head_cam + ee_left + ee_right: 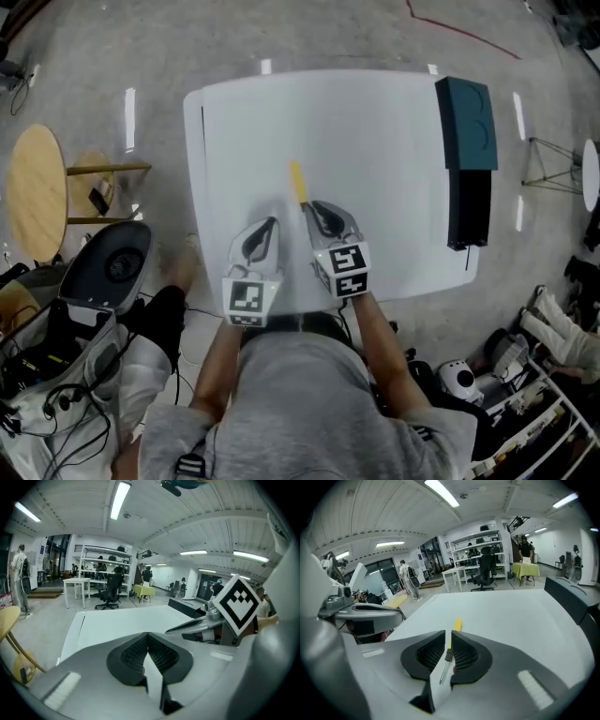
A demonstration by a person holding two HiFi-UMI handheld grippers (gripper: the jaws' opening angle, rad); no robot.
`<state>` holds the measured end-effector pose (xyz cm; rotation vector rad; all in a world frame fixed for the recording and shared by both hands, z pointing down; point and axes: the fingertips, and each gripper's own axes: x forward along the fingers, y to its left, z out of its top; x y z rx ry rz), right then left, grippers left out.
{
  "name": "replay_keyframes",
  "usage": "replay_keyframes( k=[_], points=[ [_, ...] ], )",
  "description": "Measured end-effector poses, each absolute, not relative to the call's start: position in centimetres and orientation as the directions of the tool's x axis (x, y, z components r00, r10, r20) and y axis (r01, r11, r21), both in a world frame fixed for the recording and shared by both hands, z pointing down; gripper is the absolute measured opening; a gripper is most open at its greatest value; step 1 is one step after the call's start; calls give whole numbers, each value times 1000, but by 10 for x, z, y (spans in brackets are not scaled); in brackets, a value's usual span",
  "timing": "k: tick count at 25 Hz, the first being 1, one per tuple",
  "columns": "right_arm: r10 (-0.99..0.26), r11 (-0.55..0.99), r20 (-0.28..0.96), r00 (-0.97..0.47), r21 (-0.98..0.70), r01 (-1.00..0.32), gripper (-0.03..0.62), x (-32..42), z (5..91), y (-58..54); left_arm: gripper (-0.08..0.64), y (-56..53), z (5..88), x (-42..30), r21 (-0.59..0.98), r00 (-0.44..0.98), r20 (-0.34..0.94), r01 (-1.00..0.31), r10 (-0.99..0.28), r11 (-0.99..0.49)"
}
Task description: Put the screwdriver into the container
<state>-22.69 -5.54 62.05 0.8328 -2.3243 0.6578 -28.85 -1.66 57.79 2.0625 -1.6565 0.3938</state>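
Note:
A screwdriver (298,180) with a yellow handle lies on the white table (375,141), pointing away from me. My right gripper (315,208) hovers over its near end. In the right gripper view the jaws (448,633) stand a little apart, open, and the thin shaft (443,670) and the yellow handle (458,624) show in the gap, lying on the table. My left gripper (272,224) is beside it on the left, with its tips meeting, shut and empty (147,637). The dark teal container (466,122) sits at the table's far right edge.
A black box (469,206) adjoins the container's near end. A round wooden stool (37,192) and a grey helmet-like shell (108,267) stand left of the table. A stand's legs (553,164) are on the right. Cables and gear crowd the floor by my feet.

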Motion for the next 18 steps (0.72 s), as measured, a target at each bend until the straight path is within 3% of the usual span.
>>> replay_keyframes(
  k=[9, 18],
  points=[
    [-323, 643, 751, -575, -272, -716, 106, -232, 650, -61, 11, -14, 579, -294, 183, 220, 500, -972, -837, -146],
    [-284, 621, 815, -505, -245, -745, 98, -251, 682, -67, 11, -21, 592, -321, 196, 224, 507, -970, -832, -141]
  ],
)
